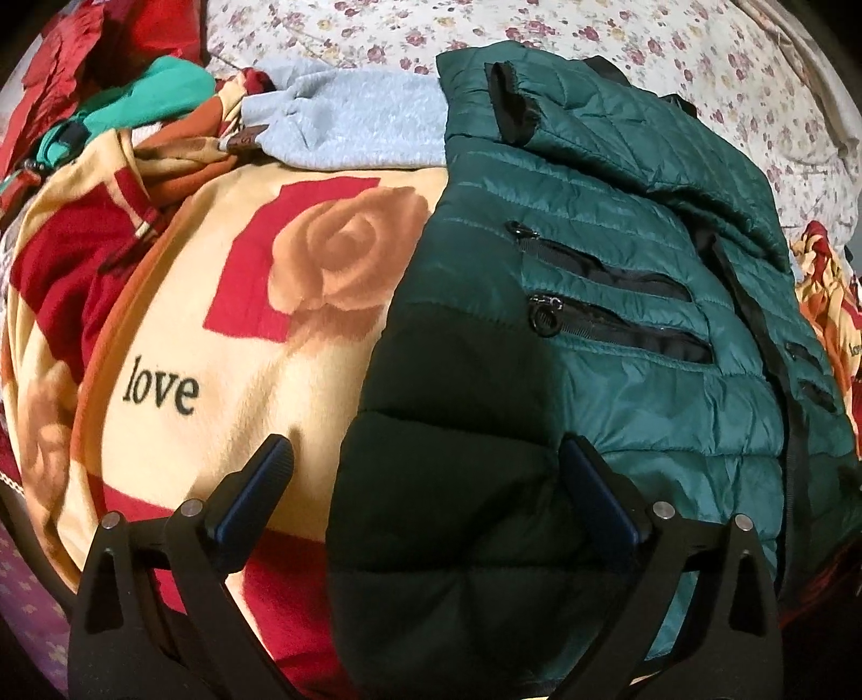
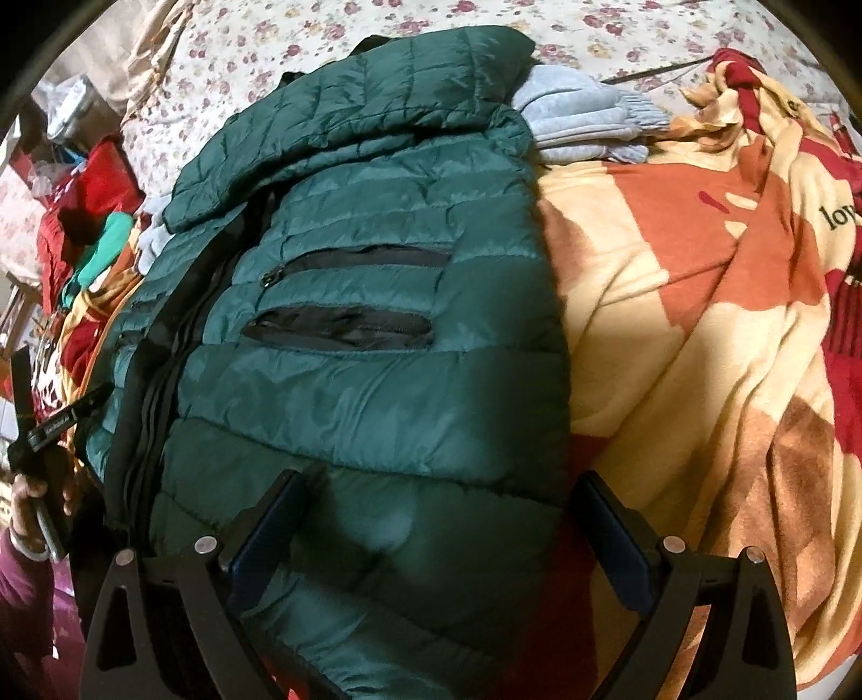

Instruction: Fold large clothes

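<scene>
Hovering over green puffer jacket, left gripper: jaws wide apart, nothing between them, jacket hem beneath. Right gripper same, jaws spread wide, unloaded. Jacket lies on rose blanket. Only left view shows "love" print clearly; only right view shows person's hand. Beyond: grey sweater, floral bedsheet.

bed, floral sheet | on it: rose blanket, bearing green jacket, grey garment

Warm indoor light, heavy fisheye bending at dark corners, deep shadow across the jacket's near hem.
</scene>
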A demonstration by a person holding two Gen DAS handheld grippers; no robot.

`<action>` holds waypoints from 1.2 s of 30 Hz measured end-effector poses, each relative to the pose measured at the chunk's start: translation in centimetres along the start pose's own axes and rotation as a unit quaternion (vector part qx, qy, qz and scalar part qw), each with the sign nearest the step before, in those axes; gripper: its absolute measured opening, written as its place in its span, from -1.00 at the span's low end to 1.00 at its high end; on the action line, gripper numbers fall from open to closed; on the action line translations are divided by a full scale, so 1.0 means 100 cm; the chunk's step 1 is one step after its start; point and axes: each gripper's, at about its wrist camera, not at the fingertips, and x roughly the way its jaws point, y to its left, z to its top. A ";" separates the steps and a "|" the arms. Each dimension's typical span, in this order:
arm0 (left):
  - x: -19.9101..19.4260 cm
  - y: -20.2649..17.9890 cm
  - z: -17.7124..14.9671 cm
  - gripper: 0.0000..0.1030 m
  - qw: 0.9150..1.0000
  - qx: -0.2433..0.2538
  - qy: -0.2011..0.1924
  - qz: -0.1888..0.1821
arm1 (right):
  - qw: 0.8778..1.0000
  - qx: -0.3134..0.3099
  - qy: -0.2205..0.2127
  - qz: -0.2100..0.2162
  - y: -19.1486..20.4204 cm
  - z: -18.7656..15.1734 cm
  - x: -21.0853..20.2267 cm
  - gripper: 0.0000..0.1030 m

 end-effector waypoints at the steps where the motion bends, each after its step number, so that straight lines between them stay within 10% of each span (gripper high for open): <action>1: 0.000 0.000 -0.001 0.94 1.000 -0.001 0.001 -0.001 | 1.000 -0.005 0.001 0.002 0.002 -0.001 0.001 0.89; 18: 0.003 0.001 -0.006 0.99 1.000 -0.003 0.011 -0.022 | 0.999 -0.027 -0.011 0.014 0.007 -0.005 0.006 0.88; 25: -0.003 -0.005 -0.006 0.78 1.000 0.009 0.011 -0.026 | 0.998 -0.048 -0.036 0.018 0.008 -0.011 -0.005 0.31; 36: -0.004 -0.006 -0.013 0.84 1.000 0.005 0.013 -0.023 | 0.998 -0.050 -0.033 0.025 0.008 -0.013 -0.007 0.24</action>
